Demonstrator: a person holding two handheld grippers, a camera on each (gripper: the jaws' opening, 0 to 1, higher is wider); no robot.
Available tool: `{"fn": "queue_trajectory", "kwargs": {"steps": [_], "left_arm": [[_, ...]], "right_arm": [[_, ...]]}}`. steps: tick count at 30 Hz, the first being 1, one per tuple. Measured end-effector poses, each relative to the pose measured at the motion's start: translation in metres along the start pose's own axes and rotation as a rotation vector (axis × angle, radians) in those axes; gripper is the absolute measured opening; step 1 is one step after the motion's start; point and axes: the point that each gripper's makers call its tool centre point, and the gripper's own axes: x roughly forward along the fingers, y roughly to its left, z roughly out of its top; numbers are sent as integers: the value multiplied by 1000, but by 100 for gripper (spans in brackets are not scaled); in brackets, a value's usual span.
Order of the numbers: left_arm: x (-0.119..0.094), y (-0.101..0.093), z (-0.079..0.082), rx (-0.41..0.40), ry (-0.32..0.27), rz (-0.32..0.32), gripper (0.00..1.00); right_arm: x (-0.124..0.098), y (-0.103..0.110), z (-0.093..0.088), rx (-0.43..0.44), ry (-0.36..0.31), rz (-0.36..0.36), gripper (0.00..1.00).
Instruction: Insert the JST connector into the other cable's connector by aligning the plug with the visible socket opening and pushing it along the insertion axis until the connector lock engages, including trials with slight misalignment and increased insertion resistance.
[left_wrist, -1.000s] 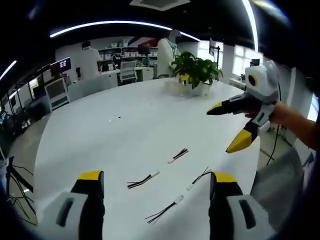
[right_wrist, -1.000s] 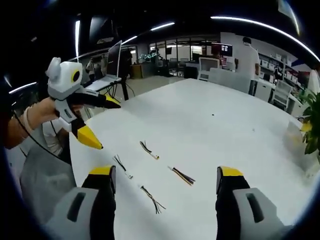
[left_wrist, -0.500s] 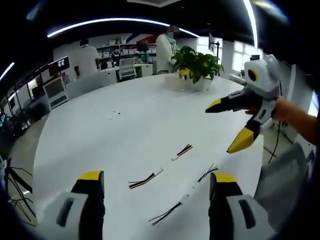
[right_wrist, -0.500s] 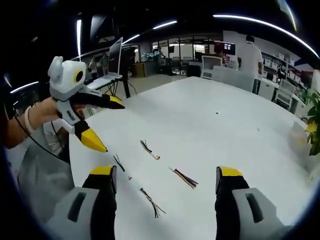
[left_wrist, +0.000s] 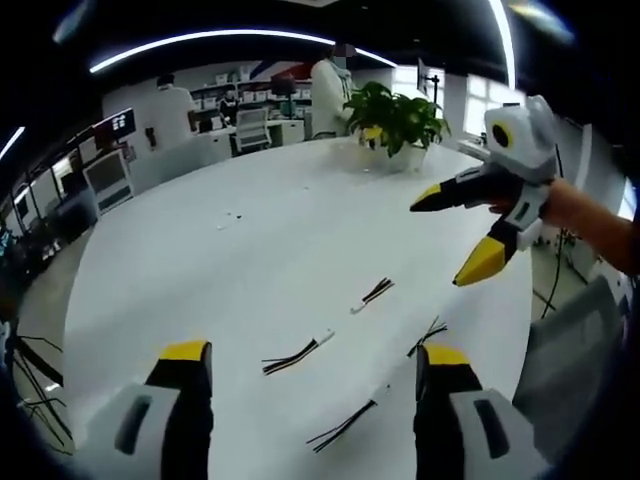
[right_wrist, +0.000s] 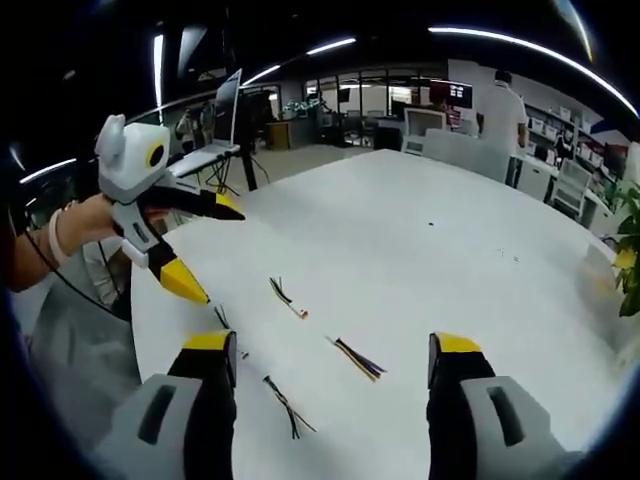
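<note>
Several short JST cables with white connectors lie loose on the white table (left_wrist: 230, 260). In the left gripper view one cable (left_wrist: 295, 354) lies between my jaws, another (left_wrist: 371, 294) farther off, a third (left_wrist: 428, 336) at the right and a fourth (left_wrist: 345, 425) nearest. My left gripper (left_wrist: 312, 352) is open above them, holding nothing. My right gripper (left_wrist: 445, 240) hangs open in the air at the right. In the right gripper view cables (right_wrist: 285, 297) (right_wrist: 352, 357) (right_wrist: 285, 405) lie ahead of my open right gripper (right_wrist: 332, 345). The left gripper (right_wrist: 212, 252) is open at the left.
A potted plant (left_wrist: 395, 115) stands at the table's far side, also seen as the plant (right_wrist: 625, 250) at the right edge. A laptop (right_wrist: 225, 125) sits on a stand beyond the table (right_wrist: 420, 240). People stand near desks in the background. The table edge curves close to the nearest cables.
Both cameras have shifted slightly, so the cables sit a little differently in each picture. The cables themselves lie where they were. Both grippers stay open in the air.
</note>
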Motion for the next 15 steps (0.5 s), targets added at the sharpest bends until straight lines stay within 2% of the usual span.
{"fn": "queue_trajectory", "kwargs": {"steps": [5,9,15], "left_arm": [[7,2,1,-1,-6,-7,77],[11,3,0,0,0,-14,77],[17,1,-5,43,18,-38,71]], "right_arm": [[4,-4,-1,-8,3,9,75],[8,-3,-5,2,8,46,72],[15,-9,-12,-46,36,47,70]]}}
